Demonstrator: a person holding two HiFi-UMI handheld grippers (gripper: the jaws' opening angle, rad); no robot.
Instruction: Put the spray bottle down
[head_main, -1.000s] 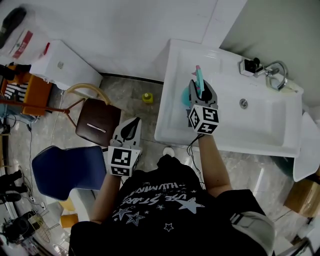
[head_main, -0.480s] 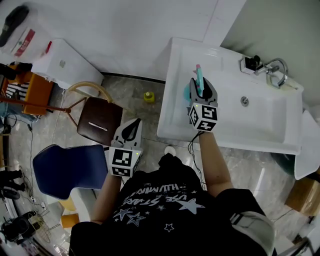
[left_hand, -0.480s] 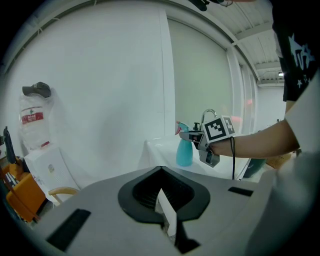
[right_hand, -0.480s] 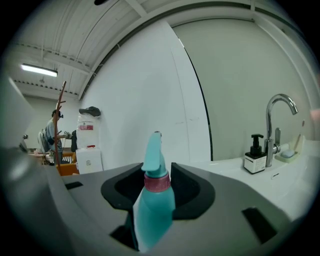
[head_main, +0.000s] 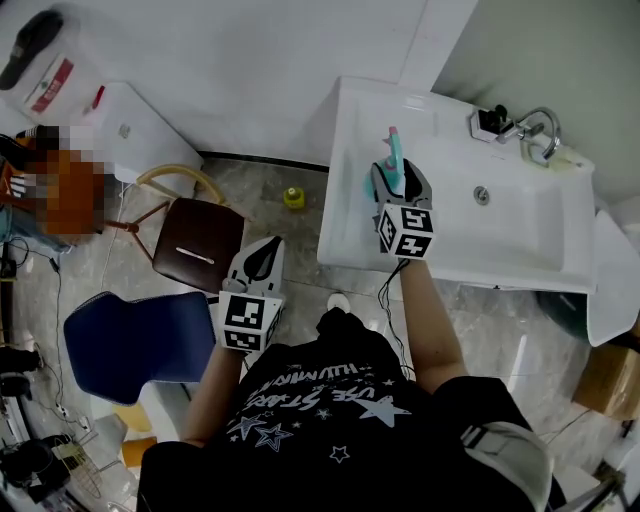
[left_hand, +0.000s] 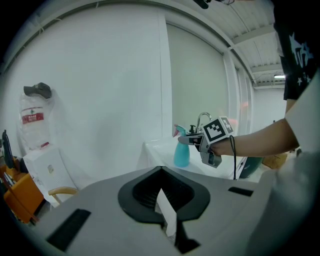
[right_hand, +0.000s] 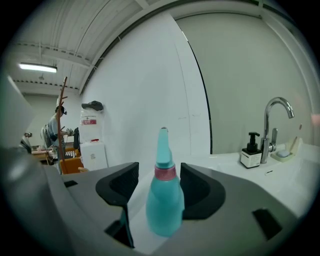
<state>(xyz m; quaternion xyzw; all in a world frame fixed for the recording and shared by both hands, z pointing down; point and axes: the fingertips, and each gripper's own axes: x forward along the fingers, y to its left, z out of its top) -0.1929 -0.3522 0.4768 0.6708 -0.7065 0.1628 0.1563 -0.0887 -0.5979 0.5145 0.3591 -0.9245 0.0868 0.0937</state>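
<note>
A teal spray bottle (head_main: 393, 160) with a pink collar stands upright on the left rim of the white sink (head_main: 345, 235). My right gripper (head_main: 398, 175) is around it. Its jaws are opening, and in the right gripper view a gap shows on each side between the bottle (right_hand: 164, 200) and the black pads (right_hand: 121, 184). The left gripper view shows the same bottle (left_hand: 181, 151) on the sink edge, just beyond the right gripper (left_hand: 189, 140). My left gripper (head_main: 262, 250) hangs over the floor to the left of the sink, shut with nothing in it.
A faucet (head_main: 535, 125) and a soap dispenser (right_hand: 249, 150) stand at the sink's far side. On the floor to the left are a brown stool (head_main: 197, 243), a blue chair (head_main: 130, 340), a white cabinet (head_main: 120, 125) and a small yellow object (head_main: 294, 196).
The right gripper's jaws have spread apart and let go of the spray bottle, which stays upright on the sink rim. The left gripper has hardly moved.
</note>
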